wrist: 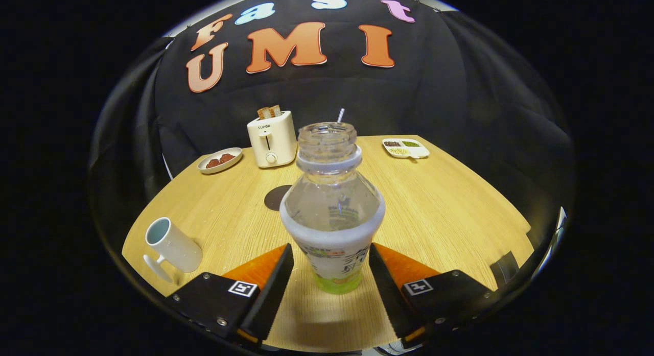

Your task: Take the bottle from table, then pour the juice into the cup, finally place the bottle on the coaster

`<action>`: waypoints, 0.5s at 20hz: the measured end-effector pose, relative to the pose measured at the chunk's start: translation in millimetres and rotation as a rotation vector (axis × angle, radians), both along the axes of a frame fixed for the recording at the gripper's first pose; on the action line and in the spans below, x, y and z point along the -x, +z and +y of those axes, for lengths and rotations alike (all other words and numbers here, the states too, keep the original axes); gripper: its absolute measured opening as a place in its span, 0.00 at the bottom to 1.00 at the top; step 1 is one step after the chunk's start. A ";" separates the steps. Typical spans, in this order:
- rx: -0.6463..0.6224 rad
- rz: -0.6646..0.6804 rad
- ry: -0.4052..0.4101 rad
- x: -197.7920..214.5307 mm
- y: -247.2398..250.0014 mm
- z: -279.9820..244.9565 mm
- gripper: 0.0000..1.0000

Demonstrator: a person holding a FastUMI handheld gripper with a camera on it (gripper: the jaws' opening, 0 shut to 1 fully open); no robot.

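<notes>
A clear, uncapped plastic bottle (332, 203) with a white label and greenish base stands upright on the wooden table (449, 213). It is between the fingers of my gripper (331, 248), which is open. One finger flanks each side of the bottle's lower part, the right one very close and the left one with a slim gap. A white cup (171, 248) with a handle stands to the left of the left finger. Beyond the bottle lies a dark round coaster (276, 197), partly hidden by the bottle's shoulder.
A white toaster (271, 139) with bread in it stands at the table's far side, with a small plate of brown food (219, 160) beside it on the left. A divided dish (406, 148) sits at the far right. The table's curved edge runs close by the cup.
</notes>
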State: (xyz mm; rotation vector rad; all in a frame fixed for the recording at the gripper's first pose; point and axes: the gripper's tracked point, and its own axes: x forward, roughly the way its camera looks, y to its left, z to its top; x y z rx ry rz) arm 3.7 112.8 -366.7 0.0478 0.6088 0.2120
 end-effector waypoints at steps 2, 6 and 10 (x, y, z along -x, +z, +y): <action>0.004 0.015 -0.008 0.0 2.0 -0.1 0.74; 0.039 0.040 -0.034 -1.1 14.0 6.9 0.60; 0.183 0.002 0.042 9.3 43.2 28.3 0.58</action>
